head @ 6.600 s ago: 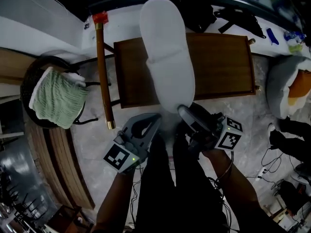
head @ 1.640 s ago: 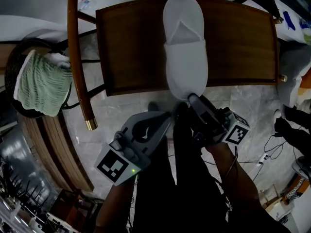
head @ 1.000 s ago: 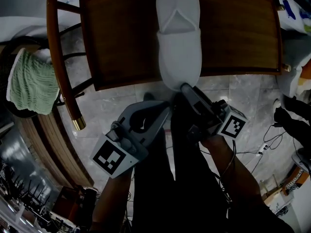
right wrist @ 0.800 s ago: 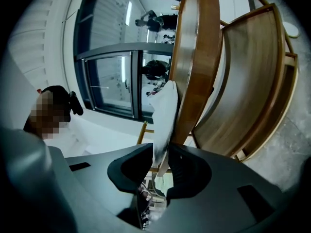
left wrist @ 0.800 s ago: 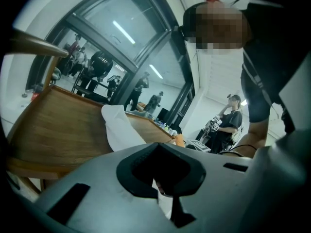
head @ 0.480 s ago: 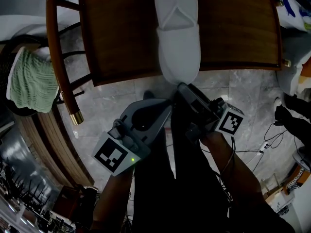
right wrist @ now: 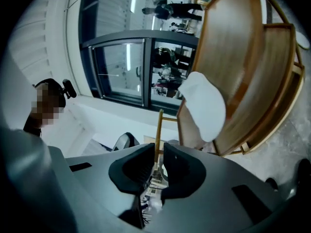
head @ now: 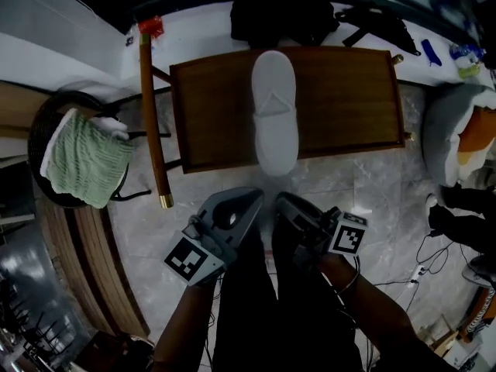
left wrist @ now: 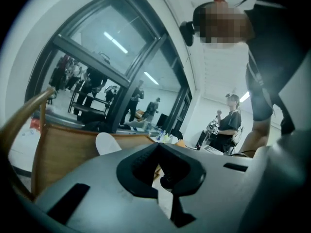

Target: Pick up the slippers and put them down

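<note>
Both grippers now stand back from the front edge of the chair [head: 349, 99], whereas half a second earlier the tips of the right gripper [head: 285, 201] lay at the heel of the slipper [head: 276, 115]. Its jaws have just been closing and show a narrow gap with nothing in it. The left gripper [head: 249, 198] has its tips together, also empty. The slipper lies lengthwise on the middle of the chair seat, heel just over the front edge and apart from both grippers. The put-down appears done.
</note>
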The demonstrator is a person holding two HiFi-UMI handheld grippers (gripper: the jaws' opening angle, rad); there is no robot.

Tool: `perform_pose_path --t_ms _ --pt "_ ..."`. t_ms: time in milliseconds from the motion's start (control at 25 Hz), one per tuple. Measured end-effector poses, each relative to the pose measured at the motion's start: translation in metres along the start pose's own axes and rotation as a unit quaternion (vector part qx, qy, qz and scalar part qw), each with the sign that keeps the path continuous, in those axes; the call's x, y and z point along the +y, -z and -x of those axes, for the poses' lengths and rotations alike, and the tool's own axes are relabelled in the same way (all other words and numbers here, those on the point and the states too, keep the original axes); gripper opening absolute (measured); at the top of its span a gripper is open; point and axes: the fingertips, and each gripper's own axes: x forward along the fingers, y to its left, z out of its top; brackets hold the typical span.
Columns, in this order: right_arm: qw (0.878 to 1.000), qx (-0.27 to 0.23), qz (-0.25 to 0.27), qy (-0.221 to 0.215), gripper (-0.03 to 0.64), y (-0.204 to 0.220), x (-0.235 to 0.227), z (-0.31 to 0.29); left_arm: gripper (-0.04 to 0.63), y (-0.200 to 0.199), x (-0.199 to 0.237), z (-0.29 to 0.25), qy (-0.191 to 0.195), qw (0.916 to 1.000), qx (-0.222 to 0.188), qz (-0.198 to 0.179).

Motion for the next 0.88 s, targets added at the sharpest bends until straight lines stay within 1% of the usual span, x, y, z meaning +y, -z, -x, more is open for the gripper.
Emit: perform_pose_path --t_ms 80,160,240,320,400,440,520,560,760,880 --pt "0.999 0.000 0.040 -0.019 0.057 -0.020 0.035 -0.007 0.003 -0.037 -0.003 -0.004 0.004 0.9996 -0.017 -0.025" --pt "0.995 -0.002 0.090 -0.045 0.047 -0.043 0.079 -0.014 0.003 -0.075 -0.011 -0.007 0.008 0.9985 -0.030 -0.045" --pt "0.987 -0.001 0.147 -0.065 0.043 -0.057 0.126 -0.013 0.003 -0.107 -0.028 -0.003 0.012 0.9976 -0.039 -0.056" --pt "0.975 -0.006 0.207 -0.078 0.040 -0.068 0.172 -0.008 0.003 -0.133 -0.049 0.004 0.017 0.9975 -0.039 -0.057" --pt "0.960 -0.013 0.267 -0.086 0.040 -0.079 0.215 0.000 0.003 -0.151 -0.068 0.011 0.024 0.9975 -0.027 -0.061" --pt "0.949 -0.017 0.301 -0.088 0.040 -0.087 0.234 0.002 0.003 -0.156 -0.074 0.012 0.030 0.9973 -0.015 -0.066" --pt "0.925 -0.027 0.368 -0.093 0.040 -0.106 0.269 -0.001 0.003 -0.171 -0.075 0.010 0.041 0.9953 0.006 -0.087" --pt "0.913 -0.032 0.394 -0.095 0.040 -0.113 0.283 -0.002 0.003 -0.182 -0.075 0.009 0.044 0.9939 0.007 -0.101" --pt "0.869 -0.030 0.485 -0.094 0.040 -0.119 0.335 0.006 0.003 -0.230 -0.096 0.026 0.055 0.9869 -0.027 -0.149" --pt "0.845 -0.034 0.529 -0.076 0.040 -0.124 0.350 0.008 0.003 -0.251 -0.109 0.038 0.064 0.9816 -0.034 -0.177"
